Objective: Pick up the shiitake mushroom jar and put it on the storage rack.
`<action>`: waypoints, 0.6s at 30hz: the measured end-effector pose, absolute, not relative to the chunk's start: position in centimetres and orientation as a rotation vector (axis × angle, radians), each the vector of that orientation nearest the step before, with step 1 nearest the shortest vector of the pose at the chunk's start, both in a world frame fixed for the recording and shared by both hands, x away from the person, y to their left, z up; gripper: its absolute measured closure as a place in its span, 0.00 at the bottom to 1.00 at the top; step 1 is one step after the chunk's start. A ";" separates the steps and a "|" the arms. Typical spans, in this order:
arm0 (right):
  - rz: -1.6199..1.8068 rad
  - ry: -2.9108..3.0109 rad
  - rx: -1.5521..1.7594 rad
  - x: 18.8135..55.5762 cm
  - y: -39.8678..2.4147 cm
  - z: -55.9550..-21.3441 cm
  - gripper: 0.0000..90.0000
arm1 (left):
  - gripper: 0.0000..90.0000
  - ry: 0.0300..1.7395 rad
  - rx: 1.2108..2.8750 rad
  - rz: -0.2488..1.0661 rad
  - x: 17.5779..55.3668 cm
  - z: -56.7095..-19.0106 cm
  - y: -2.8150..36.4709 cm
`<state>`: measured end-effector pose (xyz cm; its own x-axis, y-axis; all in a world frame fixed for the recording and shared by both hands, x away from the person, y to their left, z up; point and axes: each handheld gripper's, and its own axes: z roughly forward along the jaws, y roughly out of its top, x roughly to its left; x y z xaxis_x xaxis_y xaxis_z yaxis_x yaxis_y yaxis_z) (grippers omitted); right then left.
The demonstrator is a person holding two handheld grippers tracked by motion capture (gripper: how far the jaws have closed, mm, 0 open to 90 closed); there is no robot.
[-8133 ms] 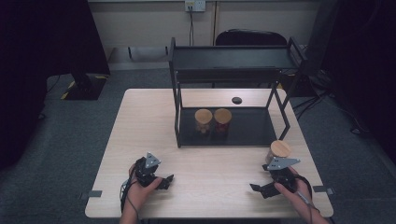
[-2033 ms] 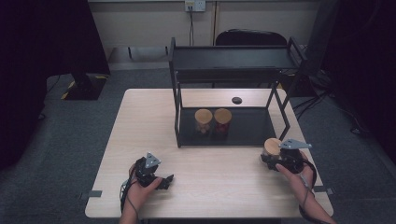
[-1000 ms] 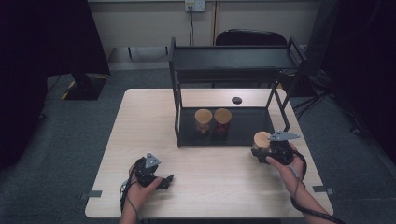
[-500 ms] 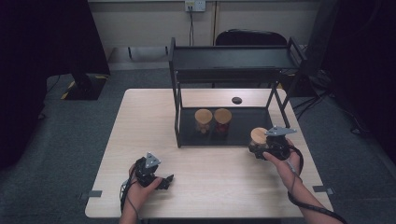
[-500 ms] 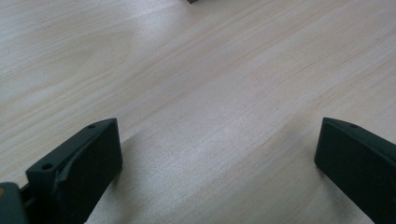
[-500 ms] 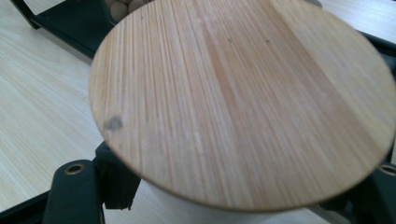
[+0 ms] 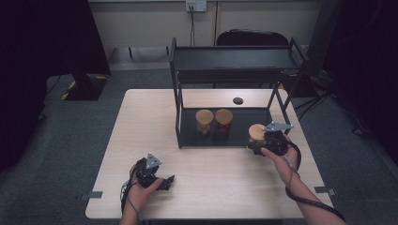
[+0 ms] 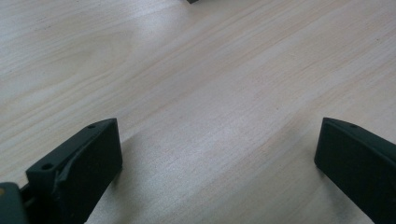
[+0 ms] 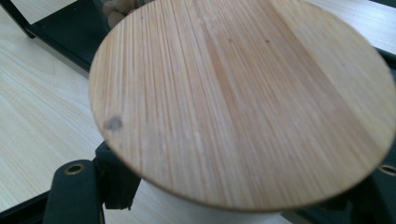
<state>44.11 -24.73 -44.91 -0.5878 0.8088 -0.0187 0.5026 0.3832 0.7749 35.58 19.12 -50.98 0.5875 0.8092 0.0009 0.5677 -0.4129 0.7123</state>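
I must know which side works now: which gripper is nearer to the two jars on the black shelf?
Right. The right gripper is beside the two jars at the shelf; the left gripper sits at the table's near edge.

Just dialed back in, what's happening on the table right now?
The right gripper is shut on a jar with a bamboo lid, holding it at the front edge of the black shelf rack's lower tray, where two similar jars stand side by side. The left gripper rests open on the table, holding nothing.

The left tool (image 7: 165, 180) rests low with jaws wide apart; the right tool (image 7: 256, 144) is raised, jaws clamped.
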 end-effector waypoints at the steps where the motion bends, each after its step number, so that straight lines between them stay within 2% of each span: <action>1: 1.057 2.252 1.138 44.2 -24.6 -44.9 0.28 | 0.00 1.088 2.135 0.456 35.6 -51.0 19.1; 18: 1.041 2.257 1.135 45.9 -23.4 -45.1 0.28 | 0.00 1.088 2.135 0.456 35.6 -51.0 19.1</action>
<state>45.92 -23.44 -45.07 -0.5867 0.8094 -0.0254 0.5062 0.3911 0.7687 35.58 19.12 -50.97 0.5874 0.8093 0.0007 0.5678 -0.4128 0.7122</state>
